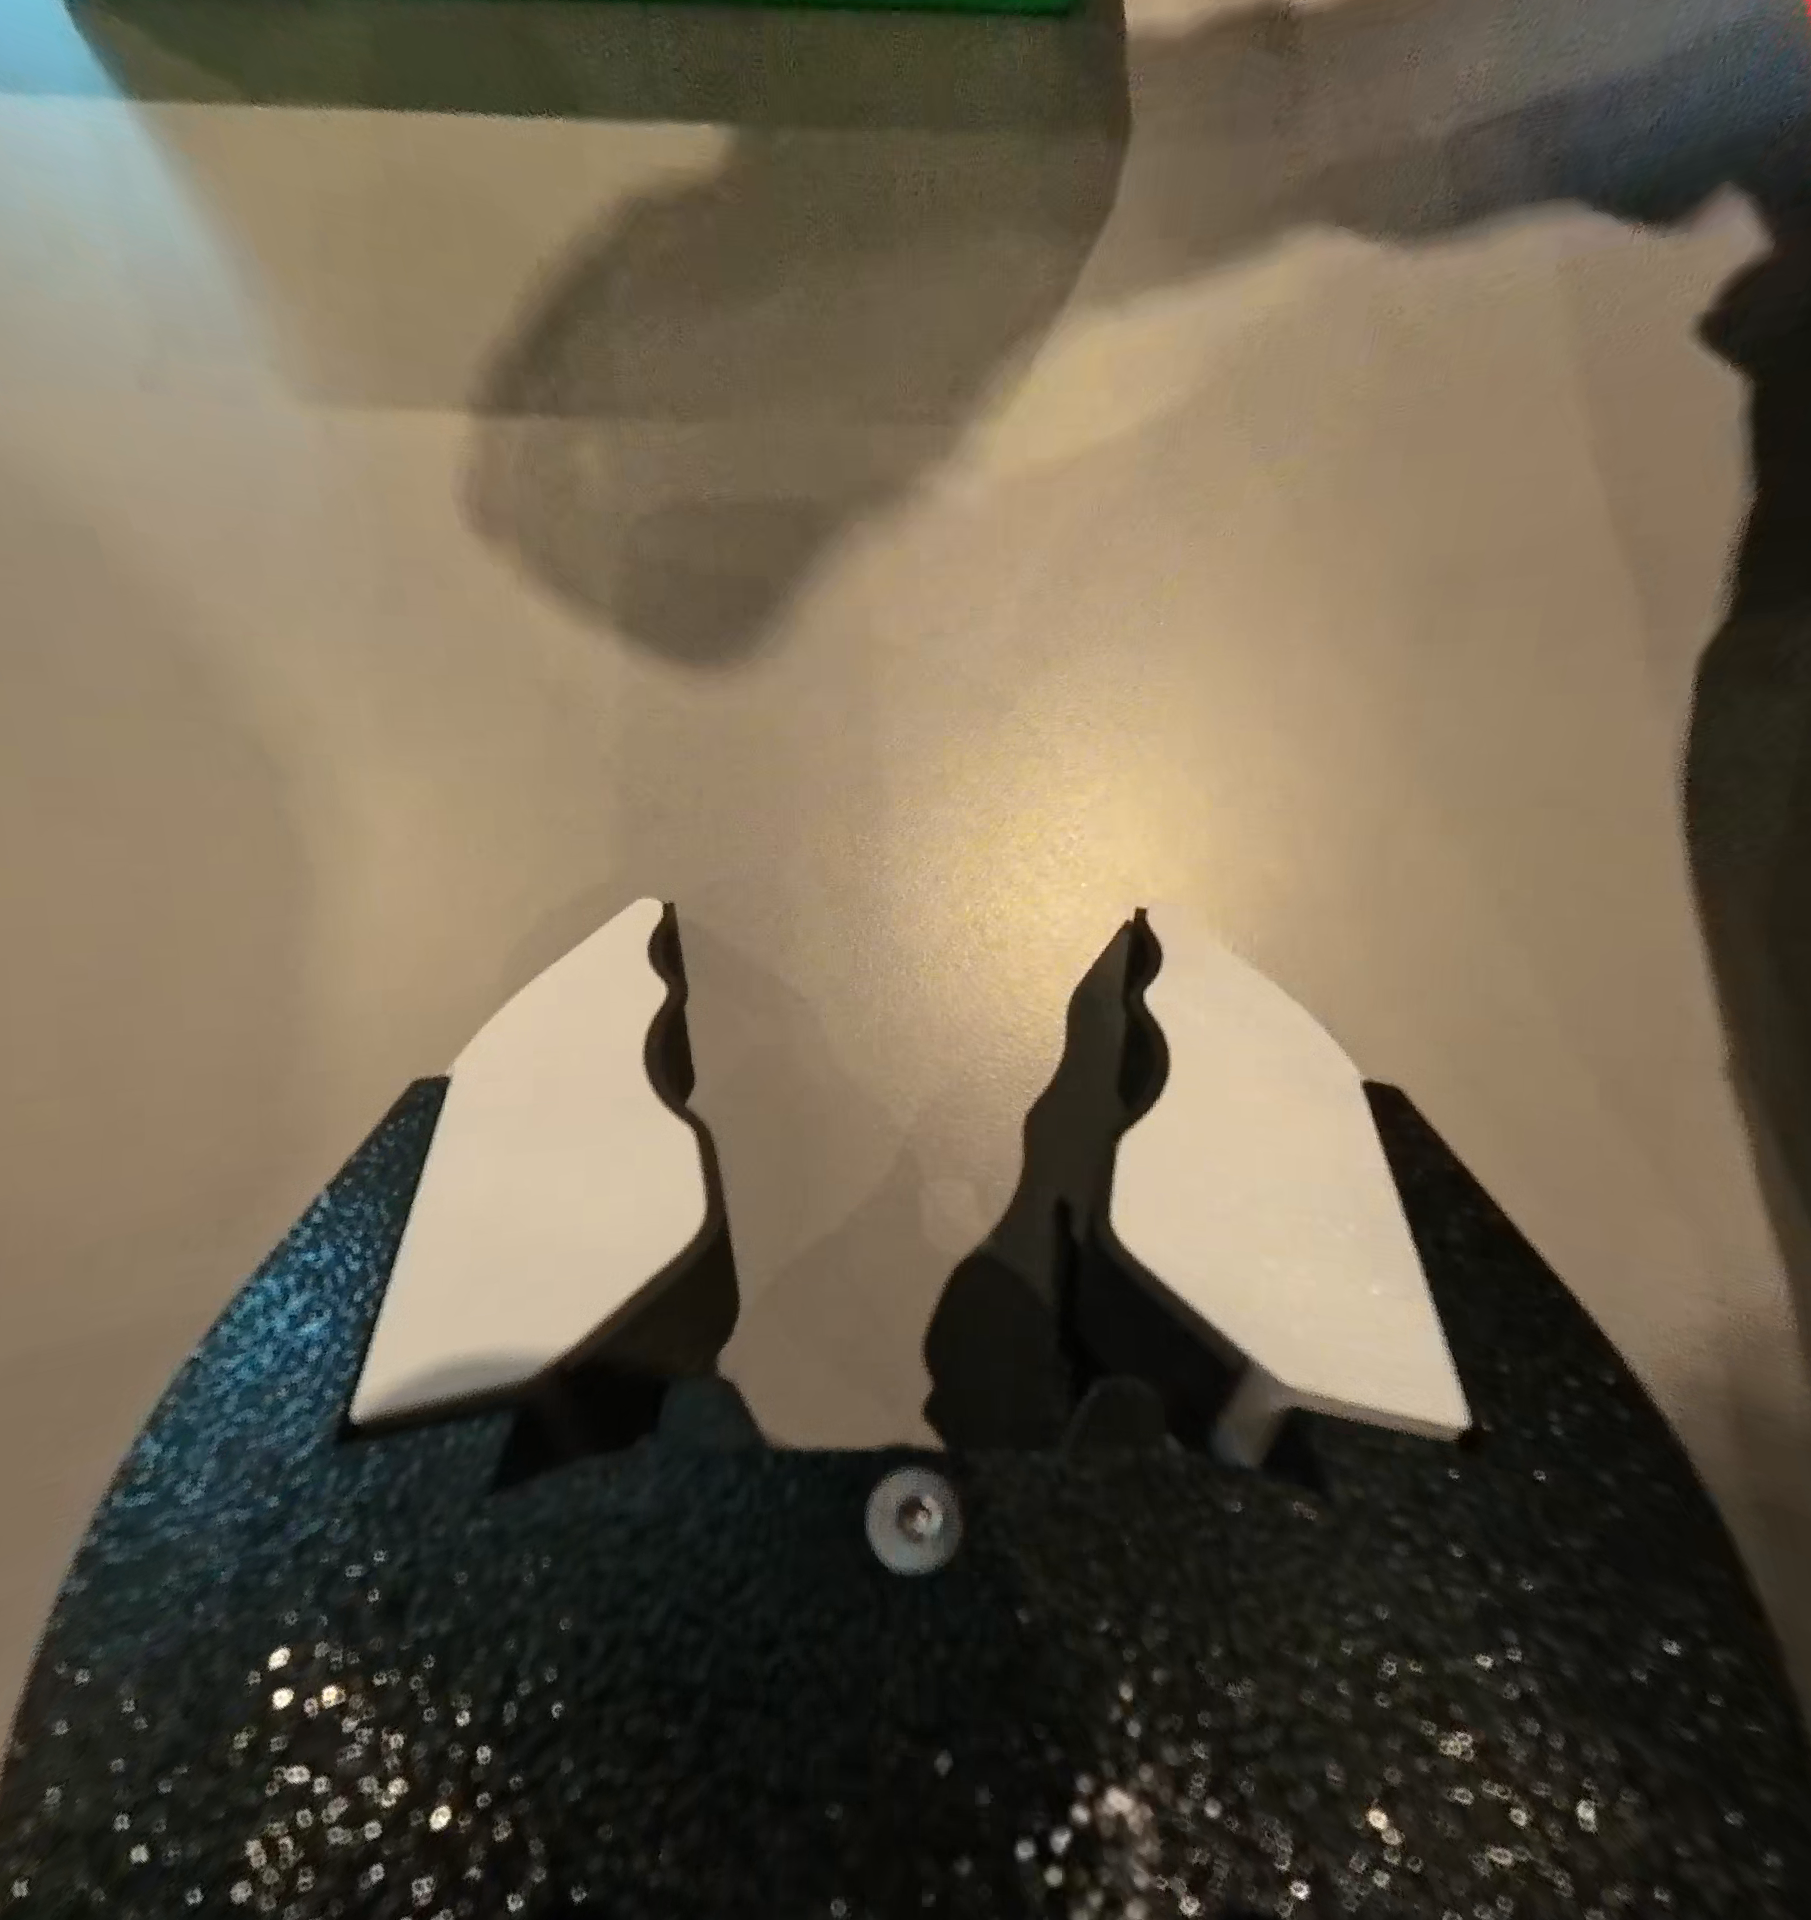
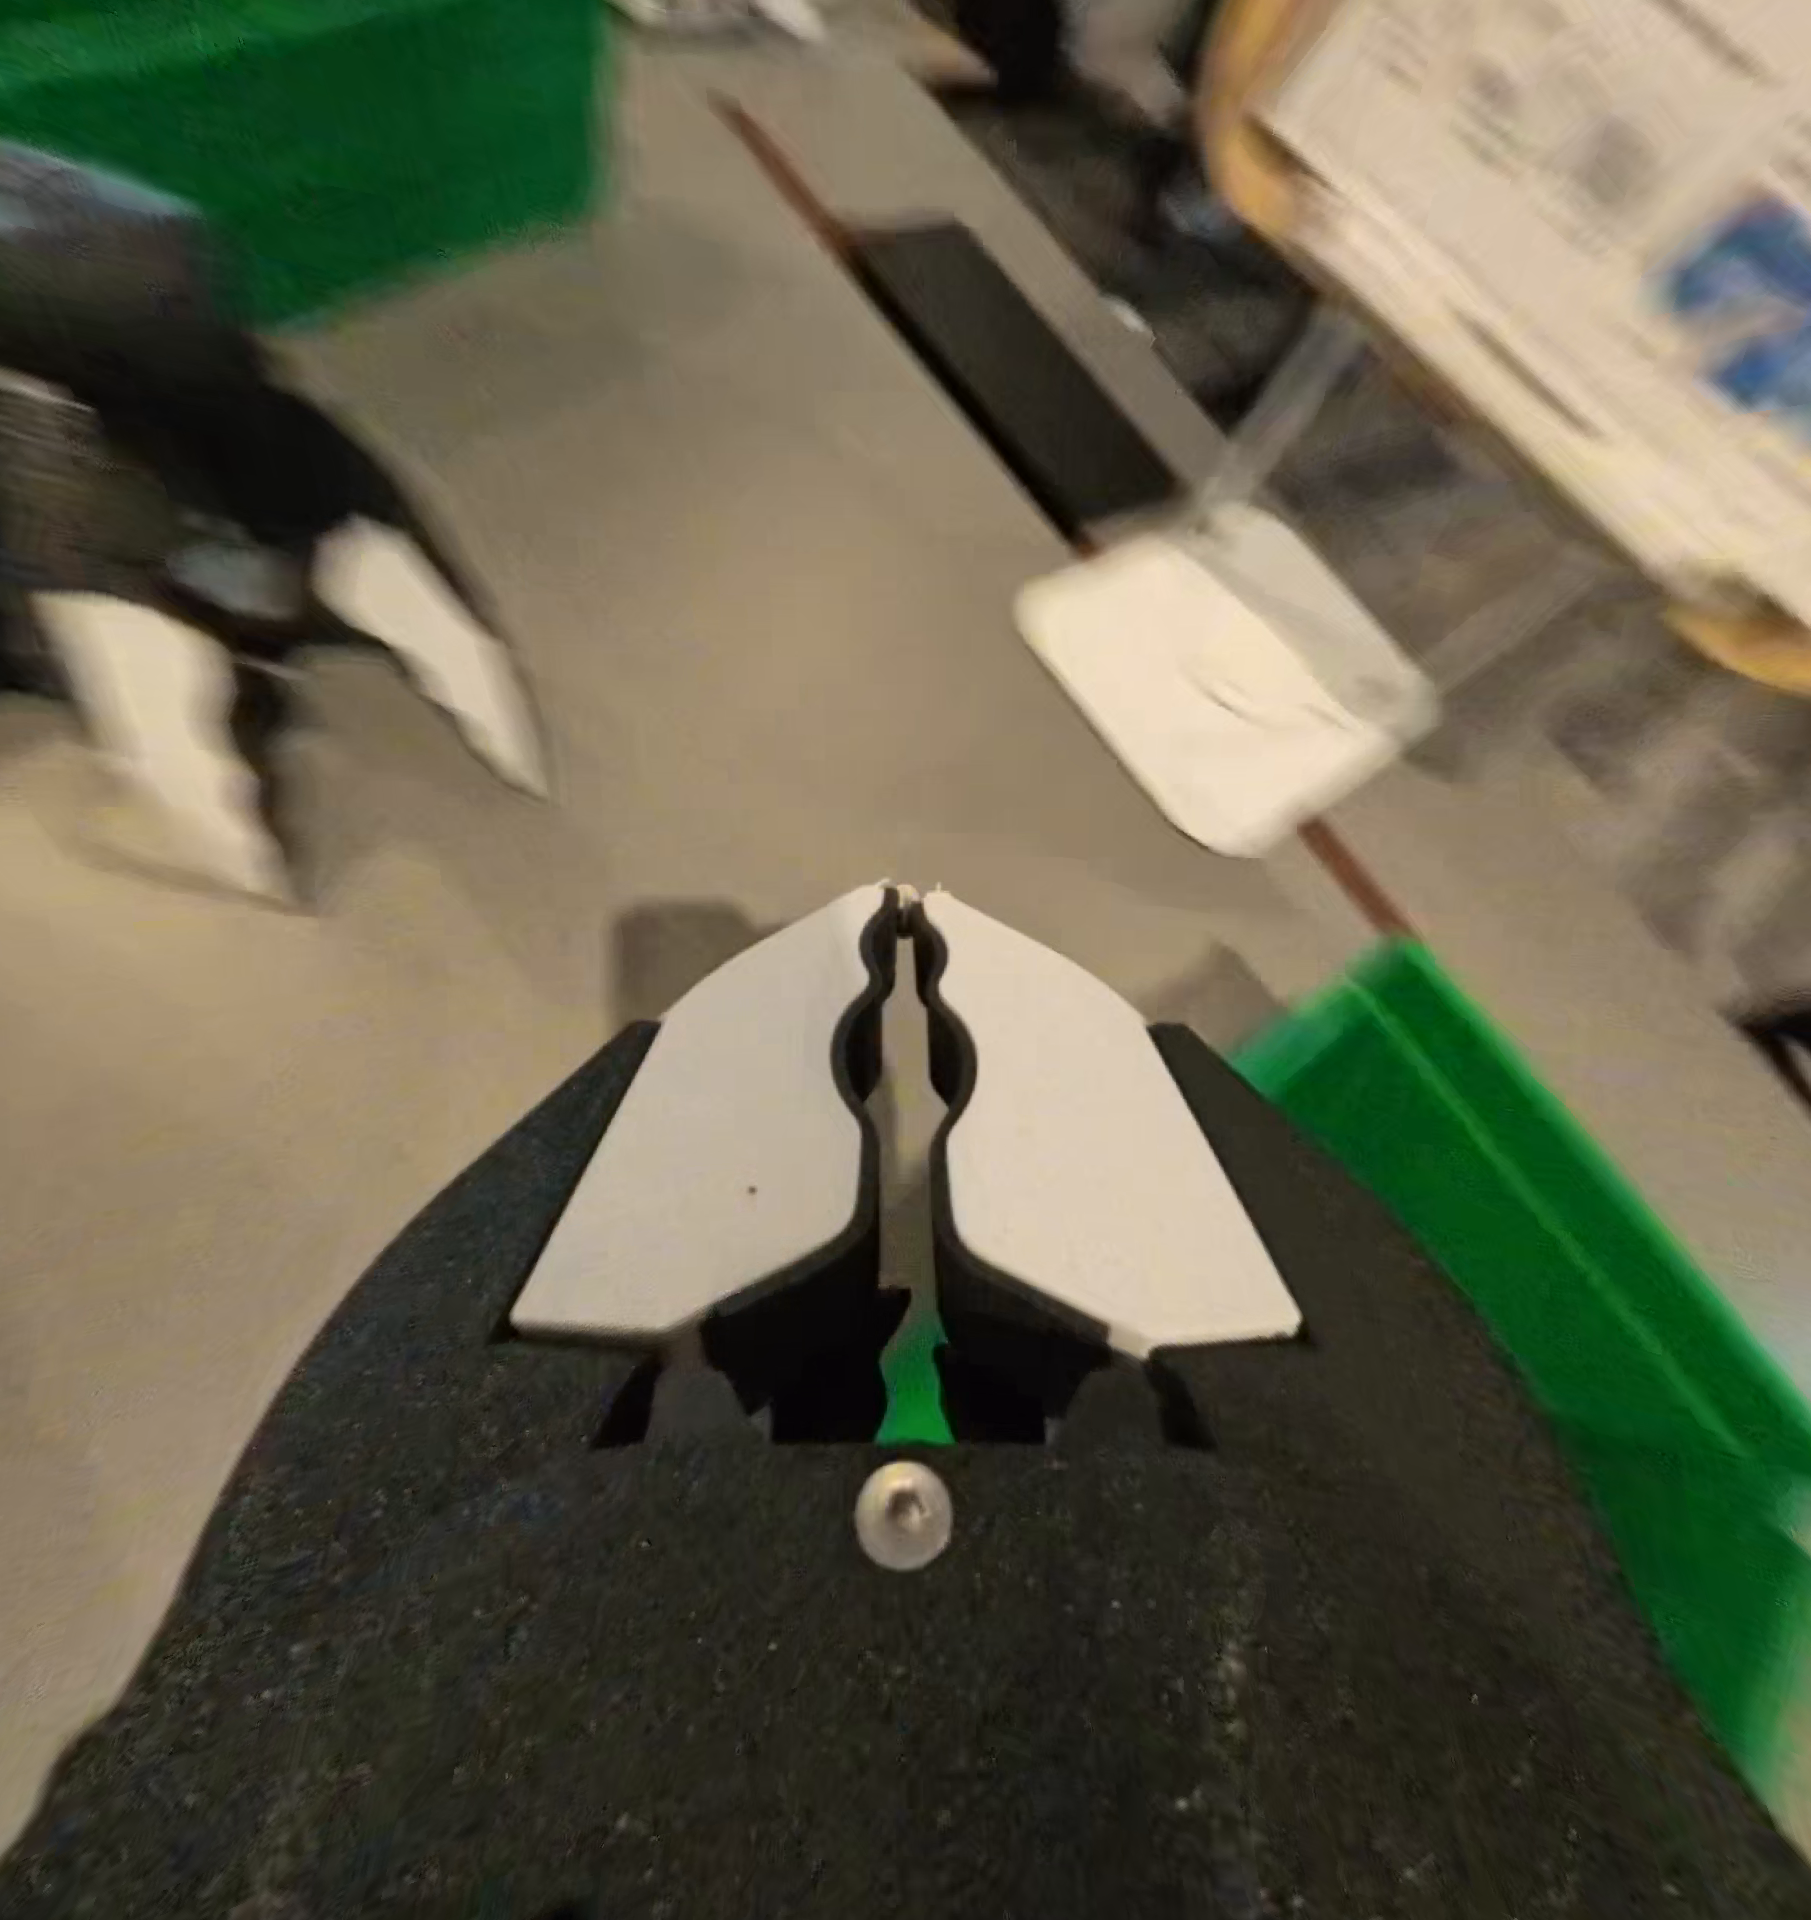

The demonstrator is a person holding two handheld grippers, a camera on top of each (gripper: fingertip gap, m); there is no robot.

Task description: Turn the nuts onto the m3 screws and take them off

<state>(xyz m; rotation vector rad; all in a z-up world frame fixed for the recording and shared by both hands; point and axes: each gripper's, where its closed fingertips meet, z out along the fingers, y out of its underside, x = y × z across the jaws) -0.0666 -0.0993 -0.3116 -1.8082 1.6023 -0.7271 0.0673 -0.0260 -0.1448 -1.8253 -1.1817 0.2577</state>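
Where the left wrist view is considered, the left gripper (image 1: 906, 914) is shown at the lower centre of the frame with its two white fingers (image 1: 568, 1143) spread wide apart. Only the bare beige table (image 1: 257, 831) is seen between the fingertips, and nothing is gripped. A green box (image 1: 568, 10) is cut off by the top edge of the frame, and soft grey shadows are cast on the table below it. A dark, blurred shape is seen along the right edge. No nut or screw can be made out in this view.

When the right wrist view is considered, the right gripper (image 2: 909, 891) is shown at the centre with its fingers pressed nearly together. A tiny pale item is pinched at the very tips; whether it is a nut or a screw cannot be told. The left gripper (image 2: 402, 779) is seen blurred at the left of the frame, its fingers apart. A white tray (image 2: 1223, 675) lies at the upper right, a green bin (image 2: 1503, 1195) at the lower right, and green sheeting (image 2: 309, 135) at the upper left. The background is blurred.
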